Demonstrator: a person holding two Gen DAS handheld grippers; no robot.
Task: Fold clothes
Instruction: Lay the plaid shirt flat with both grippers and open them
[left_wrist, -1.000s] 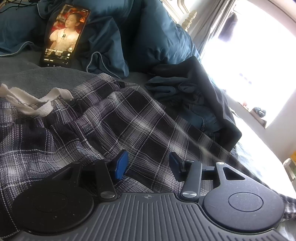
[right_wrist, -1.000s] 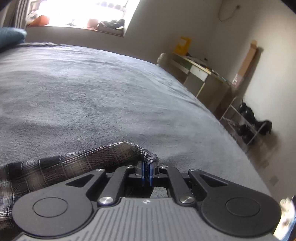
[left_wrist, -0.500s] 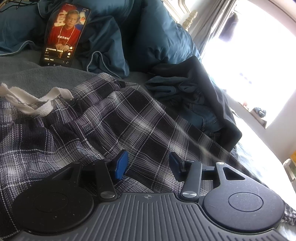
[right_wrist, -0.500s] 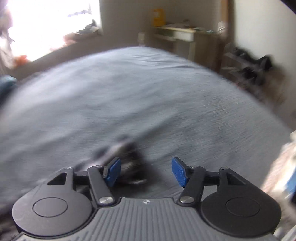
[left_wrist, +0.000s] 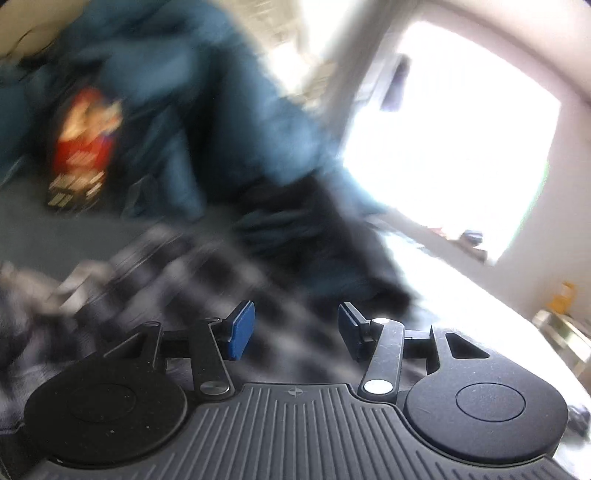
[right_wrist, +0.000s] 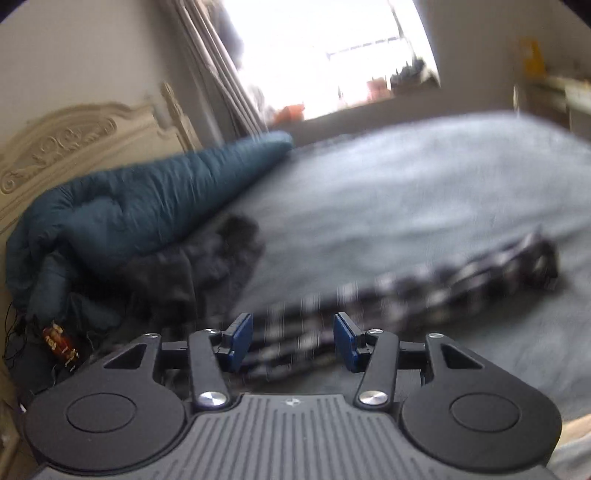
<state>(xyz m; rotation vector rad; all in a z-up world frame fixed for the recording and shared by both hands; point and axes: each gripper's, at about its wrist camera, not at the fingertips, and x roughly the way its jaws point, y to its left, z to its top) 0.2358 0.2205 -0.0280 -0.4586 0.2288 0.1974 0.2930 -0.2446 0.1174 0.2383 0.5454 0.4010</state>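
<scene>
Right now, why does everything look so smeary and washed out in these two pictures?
Left wrist view: the plaid garment and blue bedding are smeared by motion blur, and the window blows out to white glare. Right wrist view: milder blur streaks the plaid garment; both gripper bodies stay sharp, and the fisheye bends the bed's edges.

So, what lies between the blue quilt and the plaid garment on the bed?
In the right wrist view, a dark crumpled garment lies between the blue quilt and the plaid garment, on the grey bed cover.
</scene>
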